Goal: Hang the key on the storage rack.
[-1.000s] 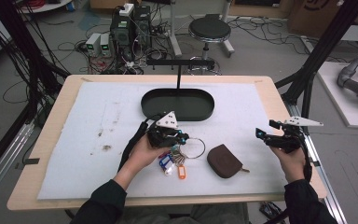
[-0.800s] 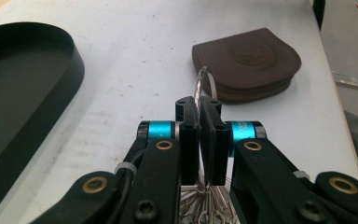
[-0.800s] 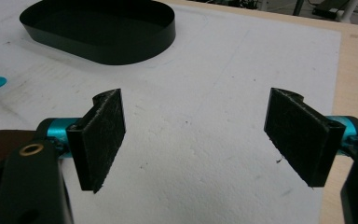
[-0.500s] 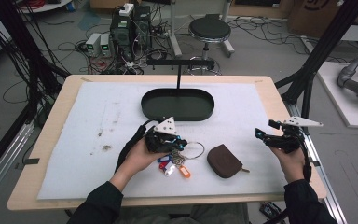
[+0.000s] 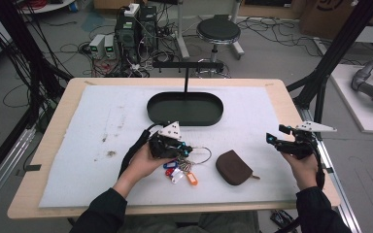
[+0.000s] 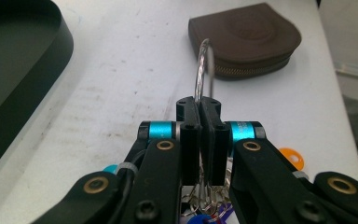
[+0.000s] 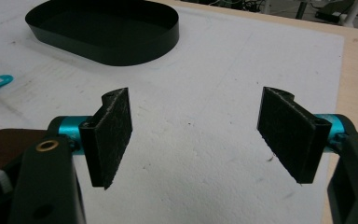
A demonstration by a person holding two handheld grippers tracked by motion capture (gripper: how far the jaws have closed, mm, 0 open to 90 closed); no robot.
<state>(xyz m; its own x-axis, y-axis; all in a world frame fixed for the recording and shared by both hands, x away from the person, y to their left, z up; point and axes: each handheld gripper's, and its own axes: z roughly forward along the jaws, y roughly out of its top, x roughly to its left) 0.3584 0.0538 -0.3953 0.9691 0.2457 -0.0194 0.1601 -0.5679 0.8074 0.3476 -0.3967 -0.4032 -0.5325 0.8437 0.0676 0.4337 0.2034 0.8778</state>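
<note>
A bunch of keys with blue, white and orange tags (image 5: 178, 173) lies on the white mat (image 5: 77, 145) near the front edge. Its wire ring (image 6: 202, 70) stands on edge, and my left gripper (image 6: 199, 108) is shut on it. In the high view the left gripper (image 5: 186, 148) sits just above the tags. A brown zip pouch (image 5: 234, 167) lies to the right of the keys, and also appears beyond the ring as the pouch (image 6: 244, 39). My right gripper (image 5: 275, 135) hovers at the mat's right edge. Its jaws stand wide apart around nothing, as the right gripper (image 7: 196, 135) shows.
A black oval tray (image 5: 184, 119) sits at the mat's middle back, with a black T-shaped stand (image 5: 186, 65) behind it. The tray (image 7: 168, 32) is far ahead of the right jaws. The wooden table edge (image 5: 296, 111) runs along the right.
My left gripper has shifted slightly toward the person's side while staying at the key ring. The keys, the pouch and the right gripper have barely moved.
</note>
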